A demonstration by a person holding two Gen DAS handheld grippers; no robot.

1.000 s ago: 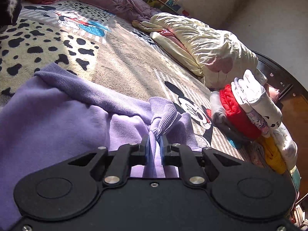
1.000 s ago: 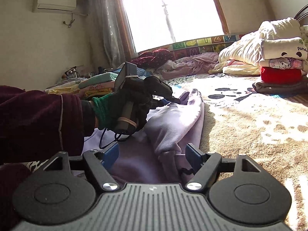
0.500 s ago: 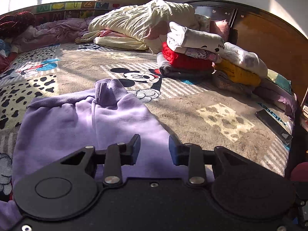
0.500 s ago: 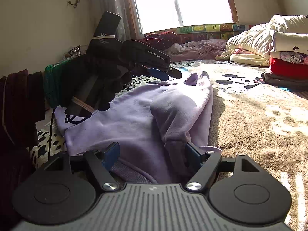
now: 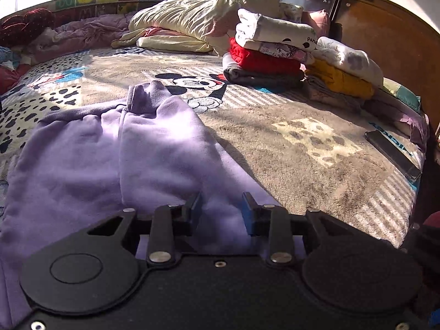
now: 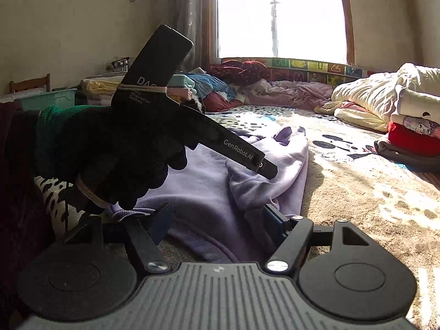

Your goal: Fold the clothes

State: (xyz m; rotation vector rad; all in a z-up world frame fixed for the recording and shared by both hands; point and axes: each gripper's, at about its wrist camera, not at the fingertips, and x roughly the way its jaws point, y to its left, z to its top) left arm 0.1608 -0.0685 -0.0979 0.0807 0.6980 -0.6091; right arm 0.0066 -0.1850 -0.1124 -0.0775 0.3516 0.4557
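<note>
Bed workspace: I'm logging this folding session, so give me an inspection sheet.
Surface: cartoon-mouse blanket covering the bed.
Job's things: purple sweatshirt lying partly folded.
Clutter: stack of folded clothes; cream duvet; dark flat object near the bed edge.
Grippers: left gripper open above the sweatshirt; right gripper closing around the sweatshirt's near fold.
Cables: nothing seen.
Surroundings: window, headboard.

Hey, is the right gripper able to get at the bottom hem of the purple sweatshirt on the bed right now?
Probably yes. The right gripper already straddles the purple sweatshirt near its ribbed hem, jaws closing, with nothing between them but cloth. The left gripper hovers above, not blocking.
</note>
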